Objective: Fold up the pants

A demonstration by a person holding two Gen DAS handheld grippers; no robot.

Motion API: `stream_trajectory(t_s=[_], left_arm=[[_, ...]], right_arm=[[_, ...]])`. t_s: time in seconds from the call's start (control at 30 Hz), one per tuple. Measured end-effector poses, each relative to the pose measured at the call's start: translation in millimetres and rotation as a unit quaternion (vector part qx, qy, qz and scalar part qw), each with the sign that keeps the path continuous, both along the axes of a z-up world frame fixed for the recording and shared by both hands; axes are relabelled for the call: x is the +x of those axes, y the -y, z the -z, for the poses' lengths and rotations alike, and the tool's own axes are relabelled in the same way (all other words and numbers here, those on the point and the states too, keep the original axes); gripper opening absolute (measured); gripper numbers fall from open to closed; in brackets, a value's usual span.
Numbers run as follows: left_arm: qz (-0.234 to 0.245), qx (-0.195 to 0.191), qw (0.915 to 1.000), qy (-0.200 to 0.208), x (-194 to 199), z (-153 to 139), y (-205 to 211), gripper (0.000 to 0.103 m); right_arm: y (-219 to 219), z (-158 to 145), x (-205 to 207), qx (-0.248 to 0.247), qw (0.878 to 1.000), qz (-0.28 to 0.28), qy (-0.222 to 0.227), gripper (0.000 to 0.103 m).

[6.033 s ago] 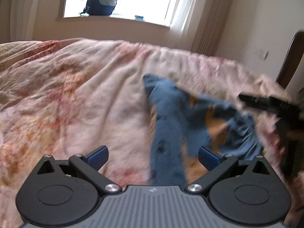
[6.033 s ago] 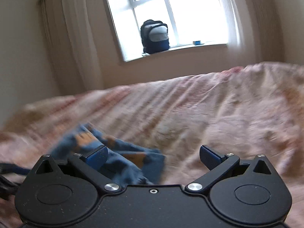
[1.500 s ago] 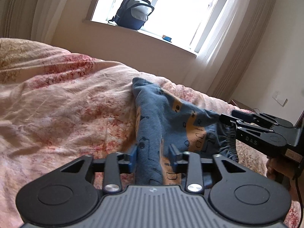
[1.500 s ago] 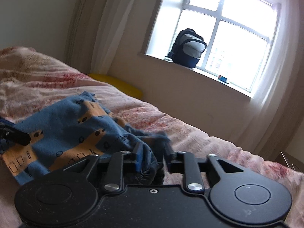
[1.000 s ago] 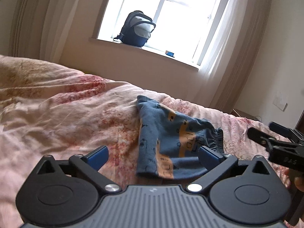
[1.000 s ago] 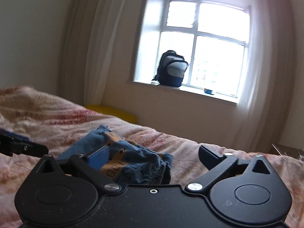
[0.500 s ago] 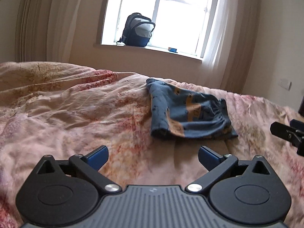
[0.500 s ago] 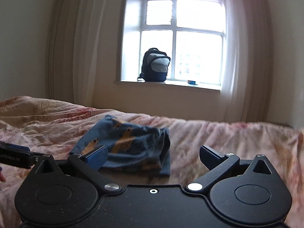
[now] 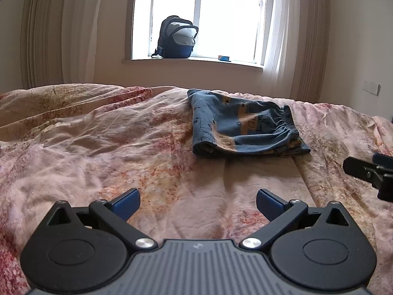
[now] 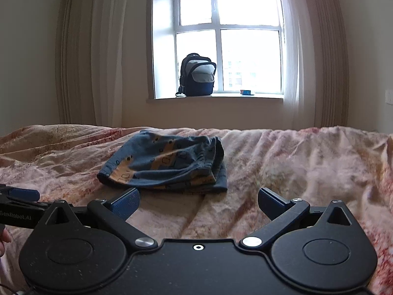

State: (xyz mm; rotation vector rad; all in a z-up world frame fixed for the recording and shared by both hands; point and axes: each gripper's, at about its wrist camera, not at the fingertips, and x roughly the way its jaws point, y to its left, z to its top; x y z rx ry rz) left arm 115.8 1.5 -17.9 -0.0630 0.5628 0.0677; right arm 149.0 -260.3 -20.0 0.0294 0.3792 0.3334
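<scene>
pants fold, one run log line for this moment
pants: folded, lying on bed | left gripper: open, empty | right gripper: open, empty | contact: none

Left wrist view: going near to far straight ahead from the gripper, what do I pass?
left gripper → bedspread → folded pants → windowsill with backpack → window
</scene>
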Motion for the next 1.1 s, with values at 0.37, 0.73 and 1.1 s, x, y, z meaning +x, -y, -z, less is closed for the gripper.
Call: stream_trajectory(t_s=[0.37, 0.73, 1.1], left_arm=[[-0.002, -0.003, 0.9999, -0.012, 1.0, 3.5, -0.7, 0.103], [-0.009, -0.012, 0.9998, -0.013, -0.1, 3.2, -4.2, 0.103], [-0.009, -0.013, 0.9998, -0.014, 0.1, 3.3, -4.9, 0.103]], right_arm=[[1.8, 9.0, 0.5, 0.004, 1.000, 0.002, -0.011, 0.102], [1.6, 10.5, 0.9, 0.002, 1.000, 0.002, -0.015, 0.102], [1.0, 11.4, 0.9, 0.000, 1.000, 0.001, -0.016, 0.102]])
